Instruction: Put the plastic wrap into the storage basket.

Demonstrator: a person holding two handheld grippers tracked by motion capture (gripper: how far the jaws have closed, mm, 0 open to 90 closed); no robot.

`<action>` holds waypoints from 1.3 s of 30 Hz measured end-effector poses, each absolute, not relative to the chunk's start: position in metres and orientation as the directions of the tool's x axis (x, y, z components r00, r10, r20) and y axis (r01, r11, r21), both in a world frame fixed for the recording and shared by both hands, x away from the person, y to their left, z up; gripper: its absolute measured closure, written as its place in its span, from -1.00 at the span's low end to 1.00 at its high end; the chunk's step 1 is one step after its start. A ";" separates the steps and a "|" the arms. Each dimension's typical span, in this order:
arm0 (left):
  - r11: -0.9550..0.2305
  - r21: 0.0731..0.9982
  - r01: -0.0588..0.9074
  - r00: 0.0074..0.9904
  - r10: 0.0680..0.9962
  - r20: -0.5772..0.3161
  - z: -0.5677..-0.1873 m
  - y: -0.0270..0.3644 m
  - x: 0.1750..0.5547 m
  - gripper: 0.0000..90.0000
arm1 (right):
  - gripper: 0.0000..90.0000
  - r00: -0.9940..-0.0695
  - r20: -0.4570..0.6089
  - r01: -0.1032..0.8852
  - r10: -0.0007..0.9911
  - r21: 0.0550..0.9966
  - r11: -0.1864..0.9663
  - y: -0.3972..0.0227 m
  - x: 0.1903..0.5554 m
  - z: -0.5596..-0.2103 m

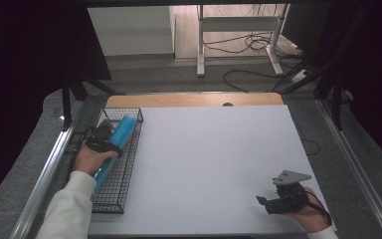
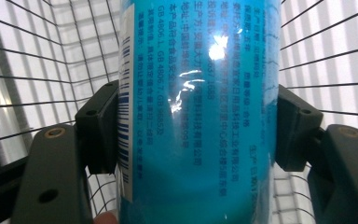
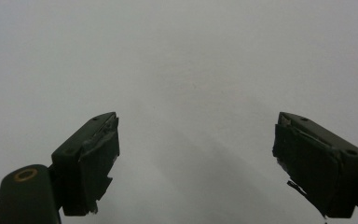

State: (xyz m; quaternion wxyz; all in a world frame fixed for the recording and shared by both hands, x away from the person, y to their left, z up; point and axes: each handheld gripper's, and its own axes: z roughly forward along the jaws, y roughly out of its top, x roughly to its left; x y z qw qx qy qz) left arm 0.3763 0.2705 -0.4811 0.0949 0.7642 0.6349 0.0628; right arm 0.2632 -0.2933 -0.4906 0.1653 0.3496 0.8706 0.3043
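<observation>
Two hand-held grippers: left (image 2: 196, 135) clamping blue tube (image 1: 118, 141) inside table-edge wire basket (image 1: 129, 169), right (image 3: 196, 158) spread above bare tabletop (image 1: 209, 159).

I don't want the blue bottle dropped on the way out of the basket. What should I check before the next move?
1. Left gripper shut on the blue bottle: ok, both pads touch it.
2. Bottle inside the wire basket: ok.
3. Grip firm enough to lift: cannot tell.
4. Right gripper open and holding nothing: ok.
5. White table bare for a set-down: ok.
</observation>
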 end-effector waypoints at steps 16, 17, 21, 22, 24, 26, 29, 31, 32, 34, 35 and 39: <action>-0.220 0.390 0.894 0.244 0.970 -0.011 -0.447 0.248 0.346 -0.66 | -0.67 -0.708 -0.088 0.503 0.701 0.634 0.587 -0.293 0.262 -0.493; -0.220 0.390 0.894 0.244 0.970 -0.011 -0.447 0.248 0.346 -0.68 | -0.67 -0.708 -0.088 0.503 0.701 0.634 0.587 -0.293 0.262 -0.493; -0.286 0.520 0.805 0.343 0.939 -0.014 -0.438 0.235 0.308 -0.67 | -0.67 -0.708 -0.089 0.497 0.701 0.642 0.583 -0.292 0.262 -0.492; -0.293 0.539 0.789 0.370 0.928 -0.037 -0.438 0.232 0.300 -0.66 | -0.67 -0.708 -0.089 0.497 0.701 0.642 0.584 -0.292 0.262 -0.492; -0.317 0.561 0.765 0.420 0.905 -0.062 -0.443 0.223 0.284 -0.67 | -0.67 -0.707 -0.090 0.497 0.701 0.642 0.584 -0.292 0.262 -0.492; -0.334 0.584 0.740 0.466 0.881 -0.086 -0.451 0.213 0.269 -0.67 | -0.67 -0.708 -0.090 0.497 0.700 0.641 0.585 -0.291 0.262 -0.492; -0.343 0.613 0.712 0.518 0.846 -0.128 -0.467 0.196 0.248 -0.67 | -0.67 -0.710 -0.093 0.494 0.698 0.641 0.587 -0.291 0.262 -0.492; -0.350 0.617 0.704 0.532 0.837 -0.132 -0.472 0.191 0.242 -0.67 | -0.67 -0.710 -0.092 0.493 0.698 0.642 0.587 -0.290 0.262 -0.492; -0.373 0.616 0.694 0.559 0.818 -0.133 -0.478 0.180 0.232 -0.66 | -0.67 -0.711 -0.095 0.492 0.697 0.640 0.590 -0.290 0.261 -0.492; -0.394 0.615 0.683 0.576 0.808 -0.122 -0.478 0.175 0.229 -0.66 | -0.67 -0.715 -0.098 0.486 0.692 0.642 0.593 -0.289 0.261 -0.492; -0.407 0.627 0.664 0.594 0.796 -0.112 -0.480 0.167 0.222 -0.66 | -0.67 -0.716 -0.098 0.484 0.691 0.643 0.593 -0.288 0.261 -0.493; -0.438 0.630 0.641 0.612 0.787 -0.075 -0.481 0.159 0.217 -0.65 | -0.67 -0.724 -0.103 0.475 0.682 0.642 0.601 -0.287 0.260 -0.494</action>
